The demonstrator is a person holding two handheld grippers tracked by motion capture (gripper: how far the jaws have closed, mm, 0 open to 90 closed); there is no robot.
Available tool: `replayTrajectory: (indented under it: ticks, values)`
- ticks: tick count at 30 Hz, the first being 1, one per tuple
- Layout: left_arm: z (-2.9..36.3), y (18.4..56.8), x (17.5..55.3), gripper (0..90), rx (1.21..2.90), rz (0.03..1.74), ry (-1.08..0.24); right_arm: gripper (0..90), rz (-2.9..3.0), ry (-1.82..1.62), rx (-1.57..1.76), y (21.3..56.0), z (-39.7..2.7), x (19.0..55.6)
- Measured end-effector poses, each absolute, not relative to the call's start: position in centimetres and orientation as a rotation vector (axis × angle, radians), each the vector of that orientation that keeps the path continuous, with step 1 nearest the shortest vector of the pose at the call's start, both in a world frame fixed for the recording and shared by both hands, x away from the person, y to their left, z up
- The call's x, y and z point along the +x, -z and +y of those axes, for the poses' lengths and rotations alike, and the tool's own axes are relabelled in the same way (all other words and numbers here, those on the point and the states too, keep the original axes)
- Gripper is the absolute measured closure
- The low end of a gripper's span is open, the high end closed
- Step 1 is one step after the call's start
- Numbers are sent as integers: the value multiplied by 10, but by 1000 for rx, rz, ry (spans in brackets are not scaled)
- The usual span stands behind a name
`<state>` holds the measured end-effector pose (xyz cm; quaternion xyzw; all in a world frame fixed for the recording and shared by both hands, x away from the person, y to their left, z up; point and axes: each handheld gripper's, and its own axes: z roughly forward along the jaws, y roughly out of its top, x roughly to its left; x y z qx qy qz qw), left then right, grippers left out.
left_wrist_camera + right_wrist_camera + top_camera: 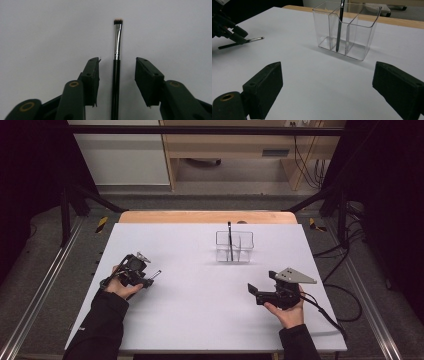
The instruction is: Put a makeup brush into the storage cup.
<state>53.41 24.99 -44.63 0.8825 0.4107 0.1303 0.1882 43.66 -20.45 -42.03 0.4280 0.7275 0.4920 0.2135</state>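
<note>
Left gripper view looks straight down its jaws at a brush (116,72) lying on the white table (45,32). The brush has a glossy black handle, a silver ferrule and a short flat tuft with a reddish-brown tip, pointing away from the camera. The handle runs between the two pads, closer to the left one, with a clear gap on each side, so the left gripper (117,80) is open around it and grips nothing.

High view shows that gripper (145,281) at the table's left side, held low by the left hand (120,285), angled toward the centre, with the brush (156,274) sticking out beyond its tip. The right hand (287,312) cradles the right gripper (251,290) from beneath at the right side, pointing left across the table, its grey plate on top.

Right gripper view shows the right gripper (327,90) with jaws spread wide and bare table between them. Farther off stands a clear box (359,37) with dividers, well apart from both grippers, and a dark pen (340,27) leans upright in its middle compartment.
</note>
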Motion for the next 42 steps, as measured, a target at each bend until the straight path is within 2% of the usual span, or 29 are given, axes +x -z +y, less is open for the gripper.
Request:
replayTrajectory:
  ticks: [23,34,37,42]
  values:
    - [252,449,537,829,2476,1219,-276,101,2023,-1365,1187,421,-204,437]
    - [251,449,537,828,2459,1247,-269,101,2027,-1362,1185,421,-203,437]
    - [251,449,537,775,2473,1227,-261,101,2024,-1364,1186,420,-204,436]
    - [251,448,535,766,2493,1229,-244,101,2024,-1367,1186,420,-204,436]
